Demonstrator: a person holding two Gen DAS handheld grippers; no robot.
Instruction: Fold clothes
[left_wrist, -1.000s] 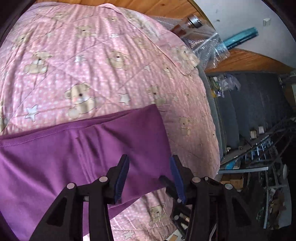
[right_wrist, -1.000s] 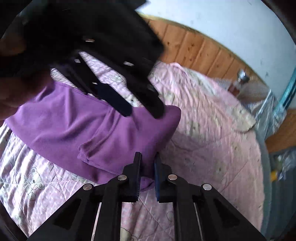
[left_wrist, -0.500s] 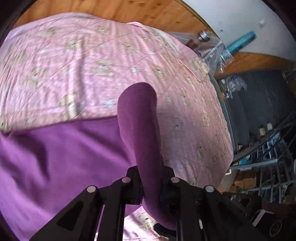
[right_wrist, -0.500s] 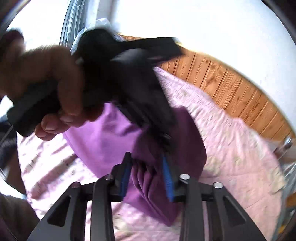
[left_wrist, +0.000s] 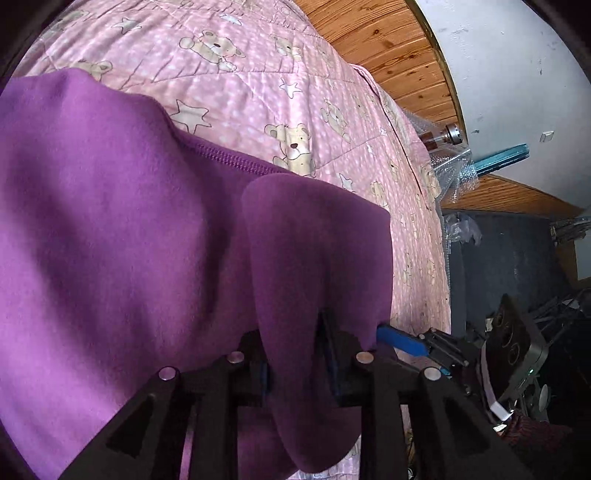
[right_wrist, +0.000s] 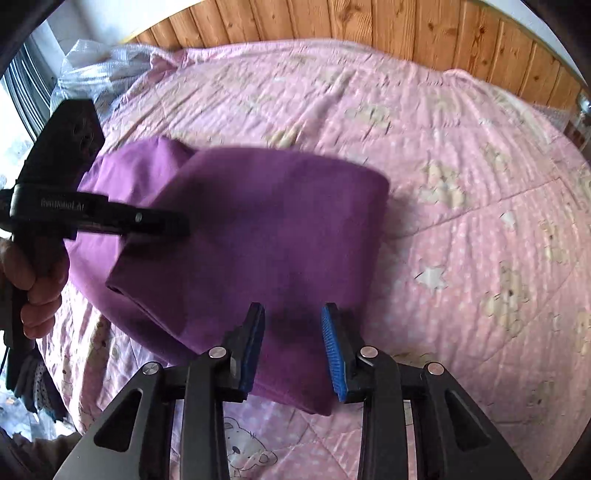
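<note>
A purple fleece garment (right_wrist: 258, 229) lies folded over on the pink teddy-bear bedspread (right_wrist: 461, 192). In the left wrist view a thick fold of the purple garment (left_wrist: 303, 266) runs up between my left gripper's (left_wrist: 295, 358) fingers, which are shut on it. A zip seam (left_wrist: 229, 160) shows along the lower layer. My right gripper (right_wrist: 293, 343) stands open just above the garment's near edge, blue pads (right_wrist: 332, 343) apart with nothing between them. In the right wrist view a hand (right_wrist: 37, 280) holds the left gripper (right_wrist: 173, 227) at the fold's left side.
Wooden panelling (right_wrist: 369, 22) runs behind the bed. Bubble wrap with a bottle (left_wrist: 443, 140) sits at the bed's far corner, more wrap (right_wrist: 92, 70) by the window. Dark floor and cluttered racks (left_wrist: 517, 277) lie beyond the bed's right edge.
The right gripper has let go of the fabric and opened. The left gripper, open a second ago, is shut on a fold and has carried it over the garment.
</note>
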